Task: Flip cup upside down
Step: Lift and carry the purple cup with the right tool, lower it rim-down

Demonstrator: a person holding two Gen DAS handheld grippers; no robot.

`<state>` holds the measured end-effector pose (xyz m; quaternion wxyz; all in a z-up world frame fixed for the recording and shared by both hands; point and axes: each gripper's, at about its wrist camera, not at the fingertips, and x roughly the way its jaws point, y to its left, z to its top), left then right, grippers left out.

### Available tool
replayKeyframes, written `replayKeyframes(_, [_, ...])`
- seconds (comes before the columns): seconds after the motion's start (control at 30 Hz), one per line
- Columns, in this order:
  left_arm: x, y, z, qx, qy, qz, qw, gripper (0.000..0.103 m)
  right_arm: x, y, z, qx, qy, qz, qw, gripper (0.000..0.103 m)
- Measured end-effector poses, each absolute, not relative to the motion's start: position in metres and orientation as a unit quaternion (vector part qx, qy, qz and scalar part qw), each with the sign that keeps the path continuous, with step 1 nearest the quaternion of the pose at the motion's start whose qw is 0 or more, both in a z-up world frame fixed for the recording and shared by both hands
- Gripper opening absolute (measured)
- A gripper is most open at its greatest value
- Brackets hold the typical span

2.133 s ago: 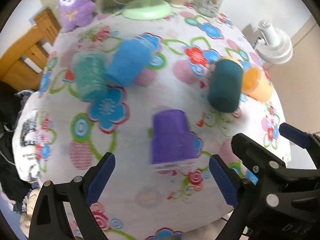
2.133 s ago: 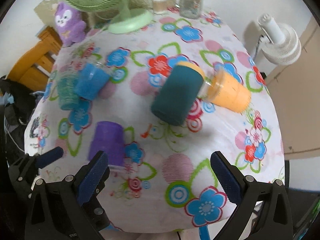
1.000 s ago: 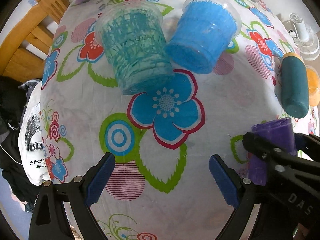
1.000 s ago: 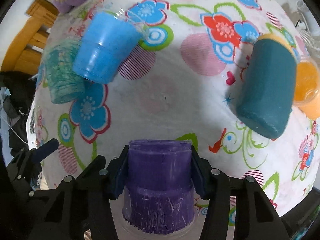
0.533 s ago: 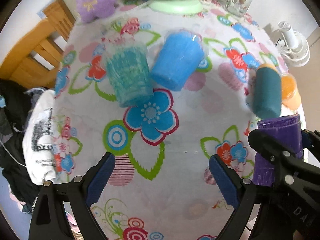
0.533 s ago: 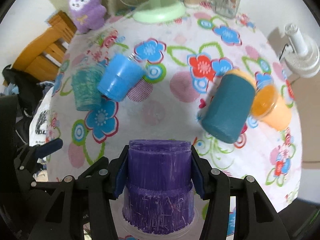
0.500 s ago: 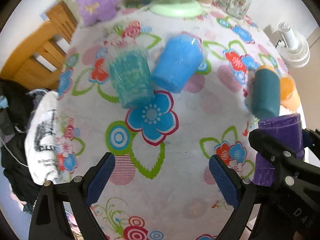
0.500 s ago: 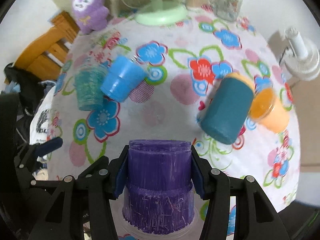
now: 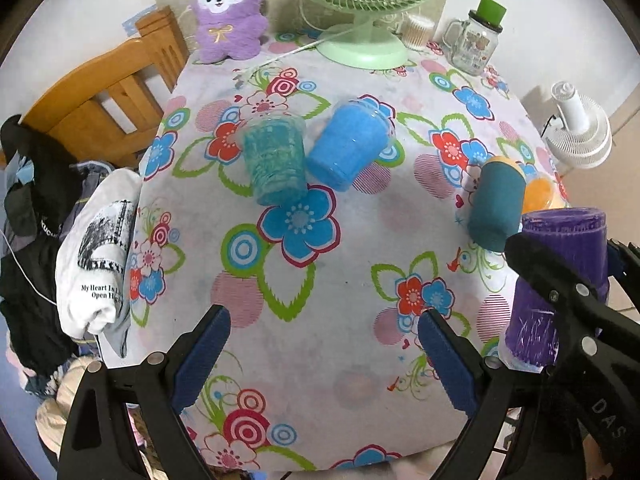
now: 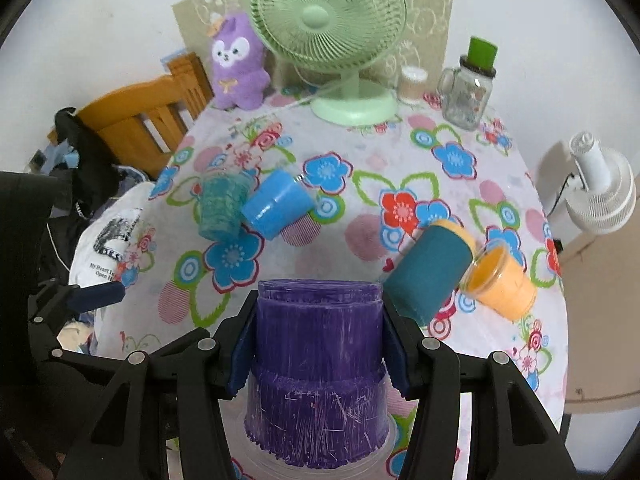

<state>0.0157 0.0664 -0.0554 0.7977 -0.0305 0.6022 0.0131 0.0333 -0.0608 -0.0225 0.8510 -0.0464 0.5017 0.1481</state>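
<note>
The purple cup (image 10: 318, 364) sits clamped in the right gripper (image 10: 318, 344), both blue pads pressed to its sides, its narrower closed end pointing forward and its wide clear rim back toward the camera. In the left wrist view the same cup (image 9: 560, 280) appears at the right edge, held above the near right part of the table (image 9: 360, 392), closed end up; whether it is clear of the cloth cannot be told from that view alone, though no part of it visibly rests on anything.

The left gripper (image 9: 322, 350) hovers over the near edge with its jaws wide and nothing between them.

Farther out lie four other cups on their sides: a teal cup (image 9: 276, 160) just beside a blue cup (image 9: 346, 146) at the left middle, and a dark cup (image 10: 430, 270) touching an orange cup (image 10: 500, 282) at the right. A green fan (image 10: 340, 40), a plush toy (image 10: 238, 64) and a glass jar (image 10: 468, 88) stand along the far edge (none of them in the way).

As for progress, the grasp looks done and the cup seems already bottom-up in the grip. What appears left is to lower it rim-down onto a bare patch of cloth and let go.
</note>
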Motion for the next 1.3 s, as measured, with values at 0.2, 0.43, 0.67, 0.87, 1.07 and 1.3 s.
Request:
replayKeyframes(0.2, [0.008, 0.072, -0.053, -0.039, 0.589, 0.026, 0.807, 0.096, 0.022, -0.064, -0.015, -0.049, 0.453, 0.172, 0.873, 0.057])
replayKeyframes(0.43, [0.01, 0.076, -0.067, -0.033, 0.577, 0.032, 0.816, 0.096, 0.02, -0.064, -0.027, -0.063, 0.399, 0.179, 0.897, 0.057])
replayKeyframes(0.67, [0.017, 0.069, -0.093, 0.0, 0.567, 0.026, 0.824, 0.096, 0.021, -0.07, -0.05, -0.048, 0.369, 0.159, 0.915, 0.057])
replayKeyframes(0.87, [0.025, 0.066, -0.118, 0.005, 0.557, 0.015, 0.83, 0.096, 0.034, -0.076, -0.077, -0.021, 0.349, 0.141, 0.926, 0.057])
replayKeyframes(1.07, [0.03, 0.072, -0.143, -0.008, 0.564, 0.016, 0.825, 0.096, 0.047, -0.071, -0.104, -0.003, 0.337, 0.147, 0.93, 0.057])
replayKeyframes(1.3, [0.034, 0.086, -0.162, -0.02, 0.571, 0.03, 0.82, 0.096, 0.065, -0.049, -0.13, 0.001, 0.342, 0.158, 0.926, 0.057])
